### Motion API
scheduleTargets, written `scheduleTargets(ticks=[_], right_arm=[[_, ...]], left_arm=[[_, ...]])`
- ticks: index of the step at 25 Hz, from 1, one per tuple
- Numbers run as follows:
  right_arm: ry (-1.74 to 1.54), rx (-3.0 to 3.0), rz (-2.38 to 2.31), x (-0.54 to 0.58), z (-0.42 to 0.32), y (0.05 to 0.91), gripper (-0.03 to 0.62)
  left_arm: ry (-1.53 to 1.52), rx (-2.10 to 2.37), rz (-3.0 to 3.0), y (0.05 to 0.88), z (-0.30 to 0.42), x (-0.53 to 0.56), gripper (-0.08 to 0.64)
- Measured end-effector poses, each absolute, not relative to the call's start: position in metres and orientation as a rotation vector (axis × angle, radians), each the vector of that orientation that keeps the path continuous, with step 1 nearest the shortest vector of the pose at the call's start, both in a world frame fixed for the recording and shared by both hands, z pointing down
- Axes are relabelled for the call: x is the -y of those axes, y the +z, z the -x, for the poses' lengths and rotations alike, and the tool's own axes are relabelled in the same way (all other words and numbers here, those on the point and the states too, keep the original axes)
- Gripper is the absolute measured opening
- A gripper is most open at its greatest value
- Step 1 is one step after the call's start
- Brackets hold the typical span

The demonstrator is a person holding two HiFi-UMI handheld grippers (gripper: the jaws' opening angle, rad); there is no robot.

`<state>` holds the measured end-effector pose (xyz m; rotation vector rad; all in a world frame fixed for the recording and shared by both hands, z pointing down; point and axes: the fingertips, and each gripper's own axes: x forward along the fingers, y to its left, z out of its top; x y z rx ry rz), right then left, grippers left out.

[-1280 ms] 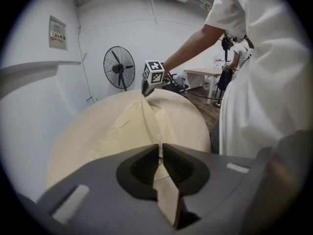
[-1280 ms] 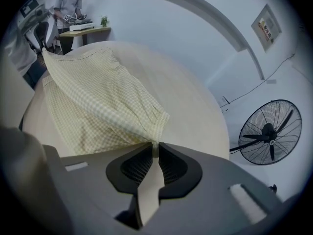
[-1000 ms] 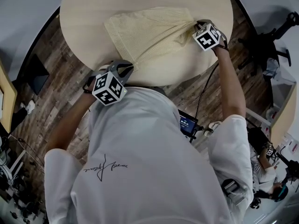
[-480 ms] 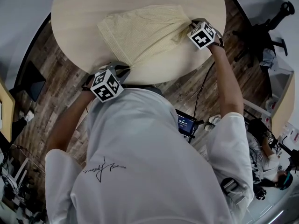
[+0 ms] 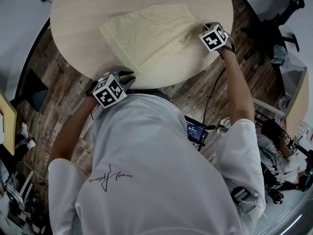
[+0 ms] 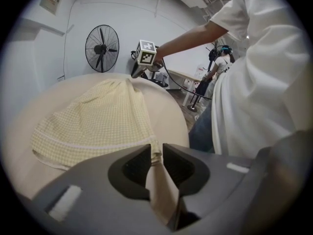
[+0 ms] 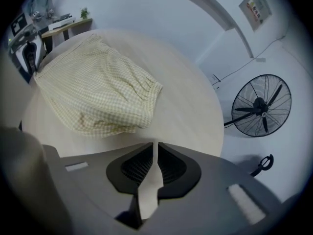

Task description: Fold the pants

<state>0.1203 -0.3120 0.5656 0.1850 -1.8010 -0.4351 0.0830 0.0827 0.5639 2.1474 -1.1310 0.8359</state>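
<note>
1. On the round pale wooden desk (image 5: 83, 13) lies one pair of pale yellow checked cloth pants (image 5: 146, 35). It is spread flat from the middle to the near rim.
2. Two tongs are at work, each carrying one cube with black-and-white square markers.
   - The left tongs (image 6: 155, 150) are clamped on the near corner hem of the pants, right at the desk's rim.
   - The right tongs (image 7: 156, 147) stand a narrow slit apart with nothing between them, and only bare desk shows through the gap.
   - The right tongs sit just beside the gathered end of the pants, clear of the cloth.
3. Around the desk there are one black standing fan (image 7: 261, 104), one black office chair (image 5: 274, 31), one small lit screen (image 5: 197, 131) beside the person's right arm, and one framed poster (image 7: 254, 6) on the wall.
4. The person's white T-shirt (image 5: 161, 180) fills the lower half of the head view and covers part of the desk's near rim.
   - The desk's far edge is cut off at the top of that view.
   - The clamped corner of the pants disappears between the left pads.
   - A second person (image 5: 276, 155) shows only in part at the right edge.
5. The floor is dark wood planks (image 5: 44, 77), and the walls are plain white (image 6: 127, 13).
</note>
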Motion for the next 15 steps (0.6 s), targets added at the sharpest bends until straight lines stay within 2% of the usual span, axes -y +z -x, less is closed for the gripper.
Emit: scheduleTargets(ticks=[3, 15], right_arm=[[-0.367, 1.847, -0.208, 0.305, -0.118, 0.561, 0.0], [-0.314, 2.002, -0.258, 0.279, -0.099, 0.53, 0.0]], left_arm=[[0.815, 1.17, -2.147, 0.559, -0.074, -0.08, 0.084], [0.77, 1.393, -2.089, 0.535, -0.03, -0.061, 0.083]])
